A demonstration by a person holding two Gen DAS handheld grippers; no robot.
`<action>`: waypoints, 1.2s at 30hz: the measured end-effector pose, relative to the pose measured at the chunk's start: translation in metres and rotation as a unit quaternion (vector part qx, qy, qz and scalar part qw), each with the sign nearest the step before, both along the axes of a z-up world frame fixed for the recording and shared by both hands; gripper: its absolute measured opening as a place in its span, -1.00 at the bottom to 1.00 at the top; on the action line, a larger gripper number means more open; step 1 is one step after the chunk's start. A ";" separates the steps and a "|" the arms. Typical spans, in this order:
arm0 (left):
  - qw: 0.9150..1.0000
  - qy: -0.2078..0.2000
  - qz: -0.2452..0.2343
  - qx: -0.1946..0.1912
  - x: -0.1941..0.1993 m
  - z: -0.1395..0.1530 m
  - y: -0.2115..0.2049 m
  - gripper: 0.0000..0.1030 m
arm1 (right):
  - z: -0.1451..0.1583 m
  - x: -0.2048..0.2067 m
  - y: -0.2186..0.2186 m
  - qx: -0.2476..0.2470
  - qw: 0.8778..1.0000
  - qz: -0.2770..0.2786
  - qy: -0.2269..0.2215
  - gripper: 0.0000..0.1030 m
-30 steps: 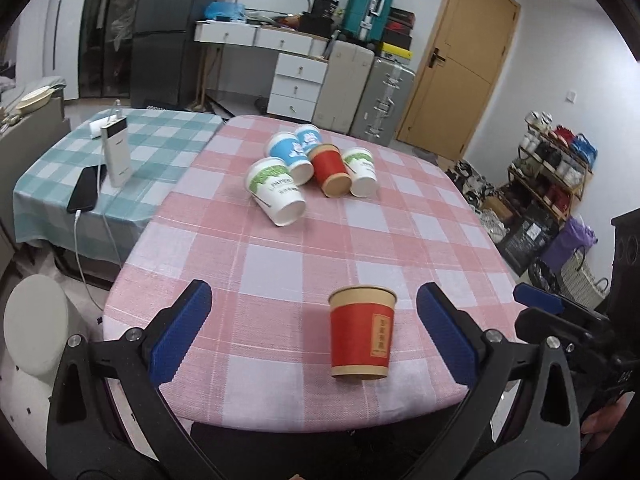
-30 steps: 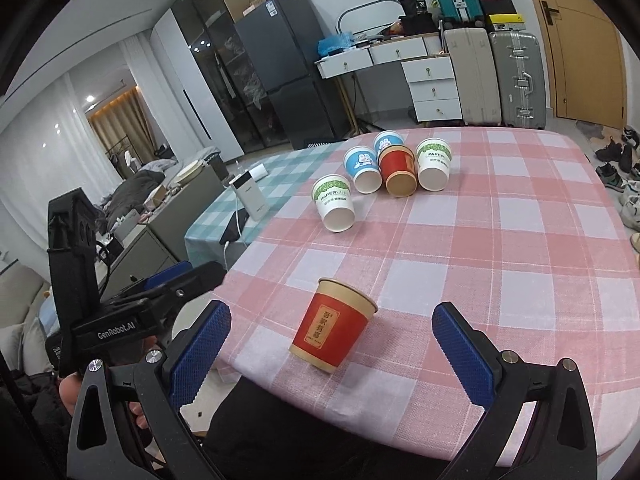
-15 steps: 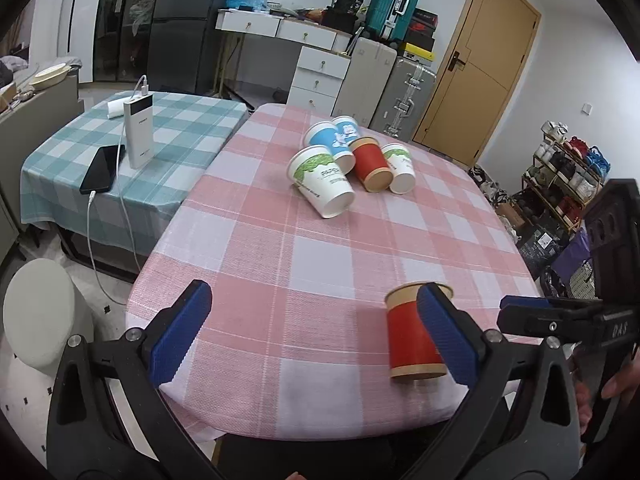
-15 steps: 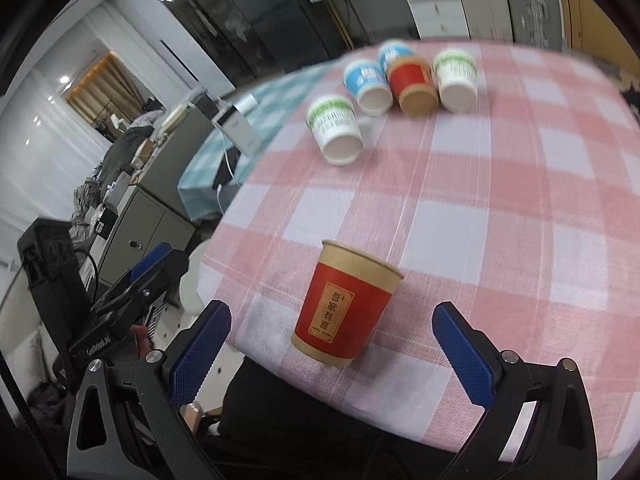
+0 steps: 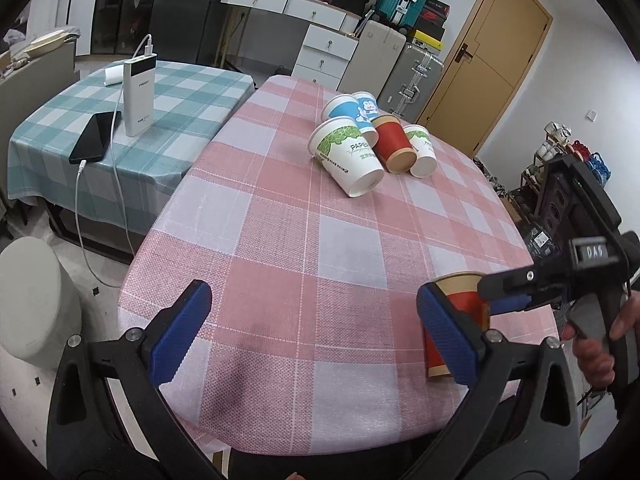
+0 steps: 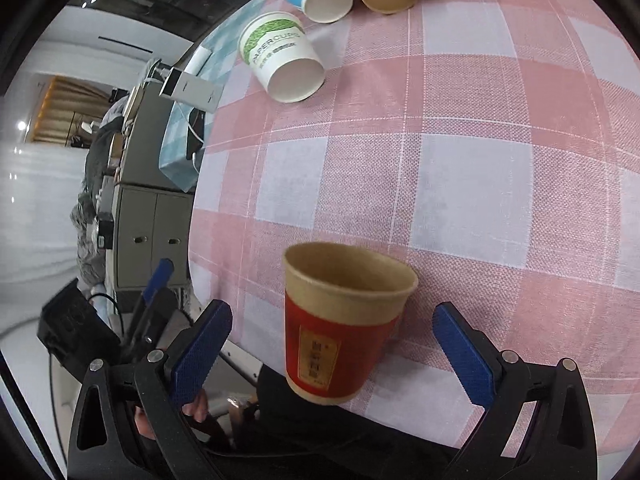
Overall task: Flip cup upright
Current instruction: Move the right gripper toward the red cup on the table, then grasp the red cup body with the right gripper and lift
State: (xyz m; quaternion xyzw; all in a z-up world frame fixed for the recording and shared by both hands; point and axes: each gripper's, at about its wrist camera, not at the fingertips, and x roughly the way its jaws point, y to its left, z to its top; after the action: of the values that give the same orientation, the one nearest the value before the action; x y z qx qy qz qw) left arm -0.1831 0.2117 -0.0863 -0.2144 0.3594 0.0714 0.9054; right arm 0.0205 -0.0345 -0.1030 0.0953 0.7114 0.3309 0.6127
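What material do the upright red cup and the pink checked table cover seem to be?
Red cup: likely paper, matte, with a brown kraft inside and rolled rim. Table cover: probably woven cloth or textured vinyl; a fine weave pattern shows, with little shine.

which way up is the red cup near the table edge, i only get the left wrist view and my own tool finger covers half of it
Observer: In the right wrist view the red cup stands upright, mouth up.
Operator: is the right tool gripping it
Observer: No. The right tool is open, with its fingers on either side of the cup and a gap on both sides.
Operator: anything inside the cup
Observer: The part of the inside that shows is bare brown; the bottom is out of sight.
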 end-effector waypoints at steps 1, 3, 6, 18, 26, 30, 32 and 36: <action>1.000 -0.001 -0.001 -0.001 0.000 -0.001 0.001 0.98 | -0.002 0.004 0.001 -0.001 1.000 -0.002 0.007 0.99; 1.000 -0.002 -0.001 -0.005 0.003 -0.003 0.004 0.98 | -0.006 0.012 0.001 -0.011 1.000 -0.006 0.015 0.99; 1.000 -0.005 0.000 -0.011 0.005 -0.005 0.008 0.98 | -0.010 0.020 0.001 -0.020 0.999 -0.004 0.026 0.97; 1.000 0.005 -0.005 -0.021 0.013 -0.013 0.010 0.98 | -0.025 0.023 0.001 -0.031 0.998 0.016 0.042 0.42; 1.000 0.017 -0.021 -0.013 0.023 -0.012 -0.005 0.98 | -0.016 0.022 -0.010 -0.011 1.000 0.013 0.015 0.37; 0.999 0.020 -0.036 -0.005 0.035 -0.007 -0.019 0.98 | -0.004 0.030 -0.028 0.013 1.000 -0.011 -0.012 0.37; 0.999 0.024 -0.044 -0.001 0.045 -0.004 -0.027 0.98 | 0.005 0.034 -0.037 0.025 0.998 -0.020 -0.046 0.37; 0.998 0.025 -0.059 0.010 0.072 0.005 -0.044 0.98 | 0.022 0.039 -0.057 0.051 0.991 -0.039 -0.116 0.37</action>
State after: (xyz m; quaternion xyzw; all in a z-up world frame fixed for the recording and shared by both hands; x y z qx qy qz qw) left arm -0.1112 0.1682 -0.0810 -0.1819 0.3935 0.0272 0.9007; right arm 0.0597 -0.0910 -0.0812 0.1150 0.6138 0.3512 0.6977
